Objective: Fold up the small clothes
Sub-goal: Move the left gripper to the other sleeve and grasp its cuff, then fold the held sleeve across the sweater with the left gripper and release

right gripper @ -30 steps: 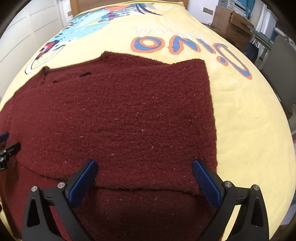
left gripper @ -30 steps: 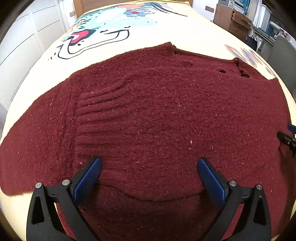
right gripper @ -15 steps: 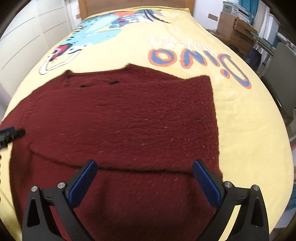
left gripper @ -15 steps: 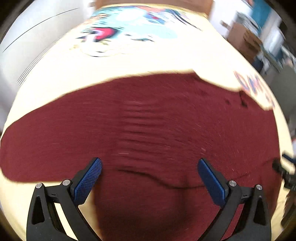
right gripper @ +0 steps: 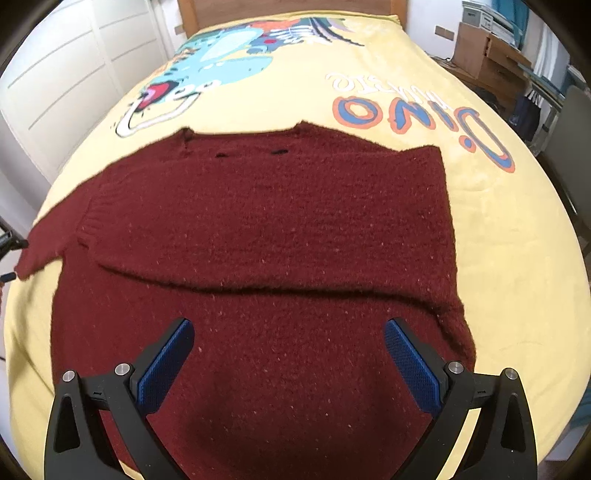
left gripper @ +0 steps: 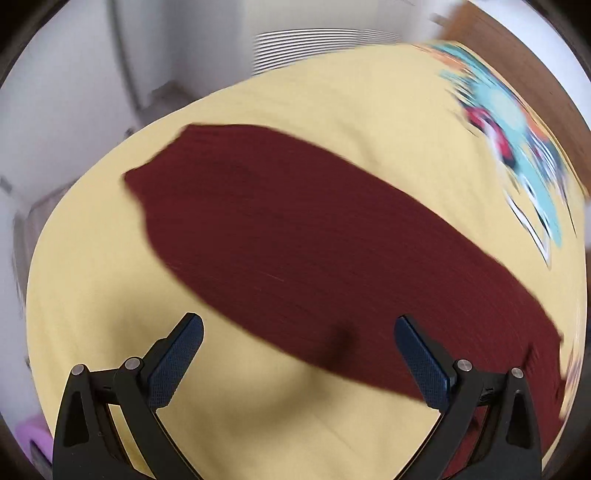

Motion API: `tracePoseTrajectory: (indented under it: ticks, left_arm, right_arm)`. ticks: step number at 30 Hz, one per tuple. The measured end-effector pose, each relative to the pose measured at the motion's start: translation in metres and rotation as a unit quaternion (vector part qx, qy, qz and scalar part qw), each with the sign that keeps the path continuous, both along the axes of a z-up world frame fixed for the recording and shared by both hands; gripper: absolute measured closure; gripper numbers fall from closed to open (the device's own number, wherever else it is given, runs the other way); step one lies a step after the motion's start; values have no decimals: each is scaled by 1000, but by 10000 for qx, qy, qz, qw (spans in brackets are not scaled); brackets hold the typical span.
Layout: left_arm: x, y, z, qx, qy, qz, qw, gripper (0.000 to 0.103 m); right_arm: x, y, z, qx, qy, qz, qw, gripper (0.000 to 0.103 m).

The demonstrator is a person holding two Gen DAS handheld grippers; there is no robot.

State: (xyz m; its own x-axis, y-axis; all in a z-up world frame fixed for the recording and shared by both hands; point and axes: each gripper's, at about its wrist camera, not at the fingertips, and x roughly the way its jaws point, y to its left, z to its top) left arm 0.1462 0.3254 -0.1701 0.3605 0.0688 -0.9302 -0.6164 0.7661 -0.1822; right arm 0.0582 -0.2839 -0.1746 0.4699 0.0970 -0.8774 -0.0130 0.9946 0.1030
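Observation:
A dark red knitted sweater [right gripper: 266,236] lies flat on a yellow bedspread [right gripper: 509,258], one layer folded over its lower part along a crosswise edge. My right gripper [right gripper: 288,354] hovers open over the sweater's near half, nothing between its blue pads. In the blurred left wrist view the sweater's left sleeve [left gripper: 295,240] stretches out diagonally over the bedspread [left gripper: 110,295]. My left gripper [left gripper: 297,354] is open at the sleeve's near edge, holding nothing. A bit of the left gripper [right gripper: 11,243] shows at the left rim of the right wrist view, by the sleeve end.
The bedspread carries a cartoon dinosaur print [right gripper: 221,62] and orange-blue lettering [right gripper: 424,122]. White cupboard doors [right gripper: 55,92] stand left of the bed. A wooden headboard [right gripper: 288,7] is at the far end, with cardboard boxes [right gripper: 491,51] and clutter to the right. Something purple [left gripper: 29,435] lies low left.
My left gripper has swung left, from over the sweater's body to the outstretched left sleeve. My right gripper has drawn back, so more of the sweater and bed shows. Both stayed open.

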Motion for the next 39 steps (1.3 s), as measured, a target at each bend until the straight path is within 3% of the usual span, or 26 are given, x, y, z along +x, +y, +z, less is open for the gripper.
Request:
tracePoseTrajectory:
  ticks: [3, 11, 13, 15, 16, 18, 20, 24, 29, 35, 39]
  left_arm:
    - [-2, 28, -9, -221, 14, 449, 9987, 1]
    - [-3, 55, -37, -876, -43, 810, 9929, 5]
    - [-2, 56, -37, -814, -95, 692, 9942, 18]
    - [4, 56, -36, -747, -117, 600, 9953, 50]
    - [7, 57, -36, -761, -129, 572, 9954, 58]
    - [10, 53, -35, -999, -238, 413, 9939, 88]
    - [16, 50, -33, -1052, -241, 286, 9938, 90]
    - [21, 31, -12, -749, -259, -276, 9965, 91]
    - [43, -15, 25, -600, -542, -969, 9920, 91]
    - [49, -85, 65, -627, -756, -1744, 9798, 91]
    - [56, -149, 90, -674, -905, -2315, 9663, 91]
  right_arm:
    - [-1, 1, -3, -72, 73, 18, 9999, 1]
    - [-3, -6, -6, -179, 232, -121, 9995, 1]
    - [-5, -9, -5, -245, 250, -144, 9993, 1]
    - [-5, -12, -4, -296, 255, -169, 9991, 1]
    - [-6, -12, -3, -305, 252, -181, 9991, 1]
    - [-6, -14, -1, -322, 236, -218, 9990, 1]
    - [-6, -15, 0, -318, 224, -237, 9990, 1]
    - [-5, -14, 7, -303, 159, -238, 9991, 1]
    - [1, -15, 15, -297, 113, -269, 9991, 1]
    - [8, -20, 30, -271, 34, -345, 9990, 1]
    - [11, -25, 40, -308, -48, -355, 9989, 1]
